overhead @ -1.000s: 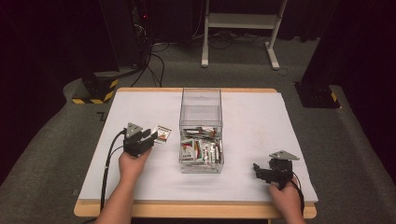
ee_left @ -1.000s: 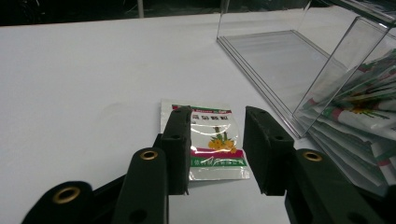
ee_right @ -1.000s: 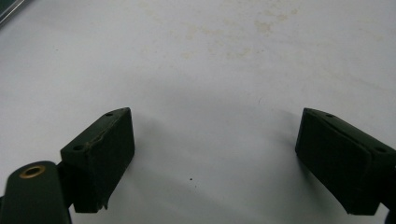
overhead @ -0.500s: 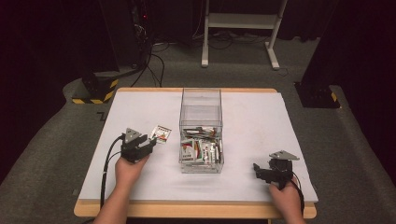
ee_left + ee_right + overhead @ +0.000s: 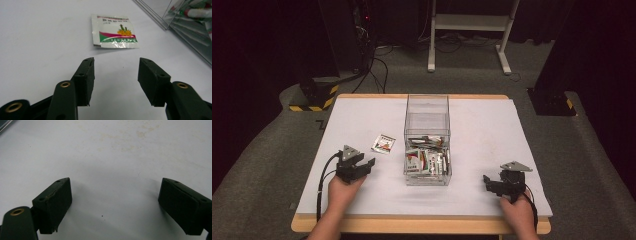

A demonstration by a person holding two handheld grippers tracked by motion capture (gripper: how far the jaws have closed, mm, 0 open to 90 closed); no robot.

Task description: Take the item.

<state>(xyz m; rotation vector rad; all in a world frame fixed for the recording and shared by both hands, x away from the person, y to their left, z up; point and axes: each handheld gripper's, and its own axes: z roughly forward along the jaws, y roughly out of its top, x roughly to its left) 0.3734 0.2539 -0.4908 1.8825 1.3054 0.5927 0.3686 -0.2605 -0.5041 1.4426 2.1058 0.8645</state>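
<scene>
A small white sachet (image 5: 383,143) with a green and red print lies flat on the white table, left of a clear plastic box (image 5: 427,97). The box holds several similar sachets (image 5: 427,159). My left gripper (image 5: 368,165) sits a little nearer the front edge than the loose sachet. In the left gripper view the sachet (image 5: 115,34) lies just beyond my gripper (image 5: 116,63). Its jaws have just been opening and nothing is between them. My right gripper (image 5: 488,181) rests open at the front right, and in its own view the gripper (image 5: 115,185) has bare table between the jaws.
The clear box's wall (image 5: 160,15) rises at the upper right of the left gripper view. The table's wooden front edge (image 5: 422,225) lies close behind both hands. Beyond the table are a white frame (image 5: 467,22) and black stands on the grey floor.
The left gripper let go of the sachet beside the box, left it on the table and drew back toward the front edge with wider jaws. The right gripper has kept still.
</scene>
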